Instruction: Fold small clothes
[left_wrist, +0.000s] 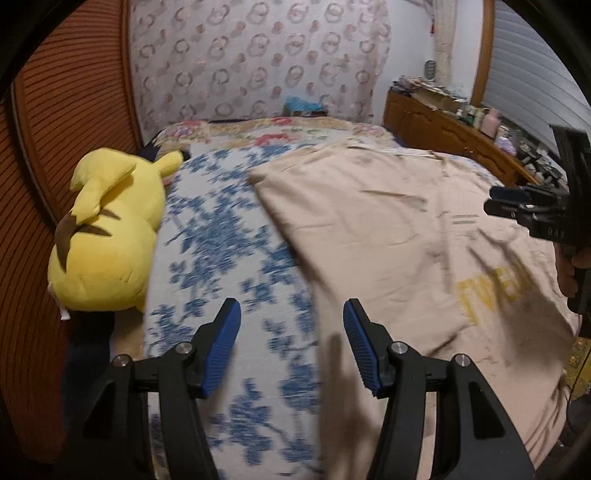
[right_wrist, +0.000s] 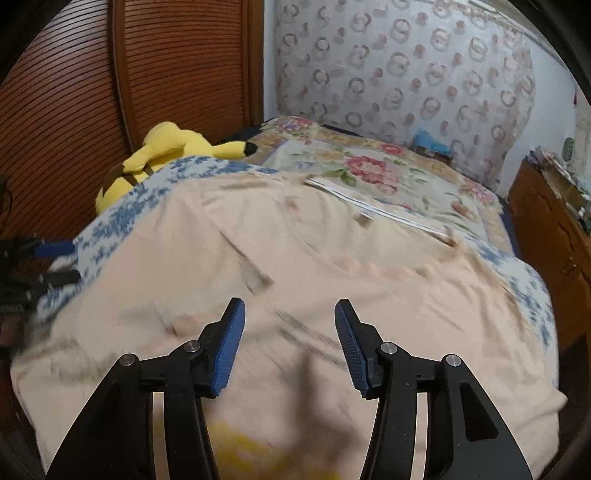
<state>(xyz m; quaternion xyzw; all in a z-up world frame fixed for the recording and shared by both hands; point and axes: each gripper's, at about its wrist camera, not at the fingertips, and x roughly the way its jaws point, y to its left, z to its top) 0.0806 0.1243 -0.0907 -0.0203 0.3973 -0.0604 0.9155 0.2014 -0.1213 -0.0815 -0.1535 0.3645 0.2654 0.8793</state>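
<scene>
There are yellow letters printed on the beige shirt. In the left wrist picture they sit at the lower right of the frame, but they are blurry and partly in shadow, so the word cannot be read for sure. In the right wrist picture the same yellow print is only a smear at the bottom middle of the frame. The black gripper at the right edge of the left wrist picture has tiny pale letters on it, too small to read. Nothing else shows any words or numbers.
</scene>
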